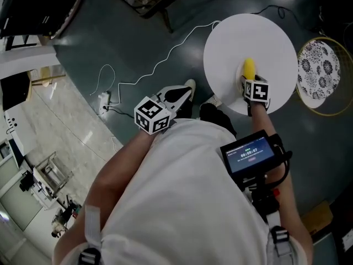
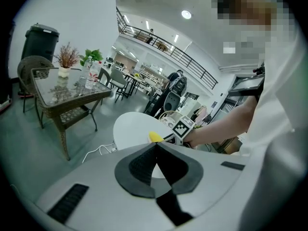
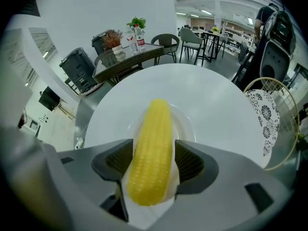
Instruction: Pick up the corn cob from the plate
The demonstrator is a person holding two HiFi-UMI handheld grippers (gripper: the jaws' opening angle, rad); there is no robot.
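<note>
A dark teal floor fills the head view, with a round white table (image 1: pixel 231 37) in the upper right. The corn cob (image 1: pixel 249 68) lies near the table's lower edge. The right gripper (image 1: pixel 251 83) points steeply down over the cob's near end. The left gripper (image 1: pixel 185 91) hangs at centre frame, off the table and well apart from the cob.

In the left gripper view an open hall with a glass-topped table (image 2: pixel 67 93) fills the left background. The left tongs' tips meet, with nothing between them. The cob shows just above them, small and far off.

The right gripper view looks across the white tabletop. The cob lies on a shallow white plate (image 3: pixel 186 121) and runs from frame centre toward the bottom. The right tongs stand spread wide on either side of its nearer half, pads close to the kernels but not yet pressing.

The likely trouble is the grip point. The pads sit toward one end, so the far end may droop on lifting. A round, smooth cob could also roll or squirt out if the pads close unevenly, and a low jaw could drag the plate.
</note>
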